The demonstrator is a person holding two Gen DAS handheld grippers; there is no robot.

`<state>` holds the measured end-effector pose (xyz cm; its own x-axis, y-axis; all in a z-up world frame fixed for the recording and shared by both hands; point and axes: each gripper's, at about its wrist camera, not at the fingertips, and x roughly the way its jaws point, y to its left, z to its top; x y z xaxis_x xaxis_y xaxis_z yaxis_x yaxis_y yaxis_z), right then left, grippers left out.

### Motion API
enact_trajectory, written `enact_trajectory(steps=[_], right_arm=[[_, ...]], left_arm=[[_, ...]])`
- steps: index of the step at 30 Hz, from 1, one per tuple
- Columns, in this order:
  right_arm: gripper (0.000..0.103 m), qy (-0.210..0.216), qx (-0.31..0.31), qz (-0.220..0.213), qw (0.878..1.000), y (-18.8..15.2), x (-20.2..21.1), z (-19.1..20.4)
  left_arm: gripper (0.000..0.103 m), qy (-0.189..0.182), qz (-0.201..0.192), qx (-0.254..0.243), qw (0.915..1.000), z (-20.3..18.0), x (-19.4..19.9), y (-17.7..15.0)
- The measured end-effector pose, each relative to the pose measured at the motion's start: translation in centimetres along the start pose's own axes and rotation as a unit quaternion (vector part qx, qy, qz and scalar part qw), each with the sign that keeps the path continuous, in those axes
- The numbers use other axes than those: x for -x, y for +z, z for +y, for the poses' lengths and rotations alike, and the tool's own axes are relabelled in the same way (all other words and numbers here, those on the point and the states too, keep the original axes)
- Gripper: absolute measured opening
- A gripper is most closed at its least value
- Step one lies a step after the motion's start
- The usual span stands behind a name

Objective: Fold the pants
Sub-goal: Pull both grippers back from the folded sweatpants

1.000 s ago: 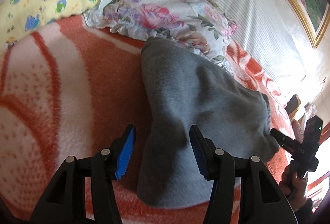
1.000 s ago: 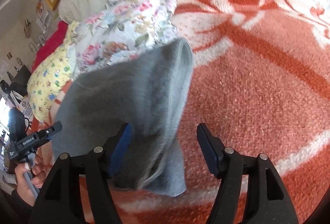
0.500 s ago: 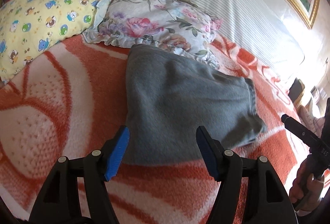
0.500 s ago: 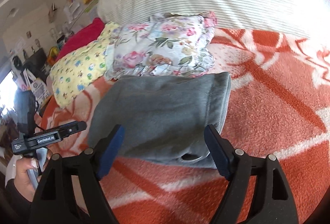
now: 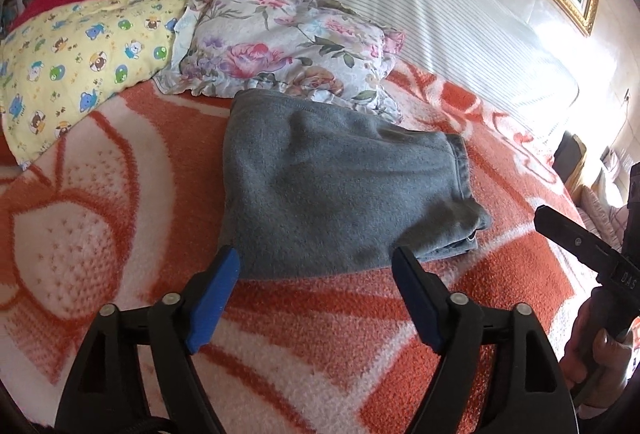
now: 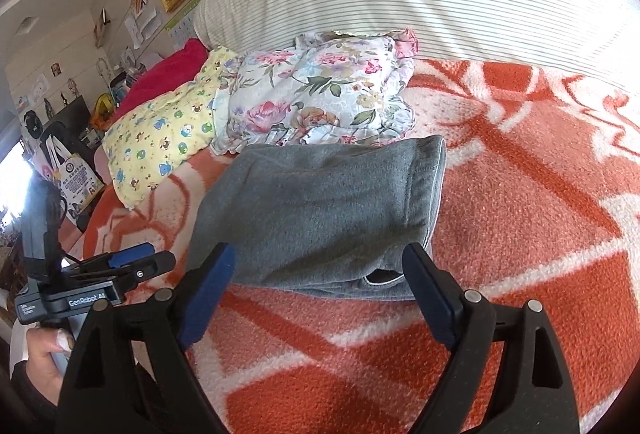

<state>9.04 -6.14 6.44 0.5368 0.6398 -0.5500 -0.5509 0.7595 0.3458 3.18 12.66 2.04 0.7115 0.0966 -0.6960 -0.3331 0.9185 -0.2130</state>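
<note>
The grey pants [image 5: 336, 186] are seen lying folded into a compact bundle on the orange-and-white blanket [image 5: 120, 162], their far edge just touching the flowered pillow [image 5: 288, 46] beside the yellow pillow [image 5: 80, 50]. The left gripper [image 5: 316, 270] is held just short of the bundle's near edge, its blue-padded jaws spread wide with nothing pinched between them; the jaws have just been opening, and only blanket and the cloth's front edge are framed in the gap. The same is shown from the other side: the right gripper [image 6: 320, 266] is poised at the near edge with jaws wide, having just been opening too, and no cloth is clamped. Both tools are tilted downward toward the bed, a pose that looks suited to releasing a fold and checking the result. A loose flap with a light-trimmed opening is left poking out at the front right corner of the bundle, so a little tidying may yet be wanted. Otherwise the fold is judged nearly or wholly done, the layers stacked evenly.
</note>
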Motion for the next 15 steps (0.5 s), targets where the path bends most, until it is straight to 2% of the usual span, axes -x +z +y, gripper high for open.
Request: enact_trajectory(steps=[15], right_arm=[[0.096, 0.007, 0.010, -0.001, 1.000, -1.1, 2.2, 2.2]], left_arm=[[0.083, 0.031, -0.023, -0.027, 0.9989, -1.3, 3.1, -0.7]])
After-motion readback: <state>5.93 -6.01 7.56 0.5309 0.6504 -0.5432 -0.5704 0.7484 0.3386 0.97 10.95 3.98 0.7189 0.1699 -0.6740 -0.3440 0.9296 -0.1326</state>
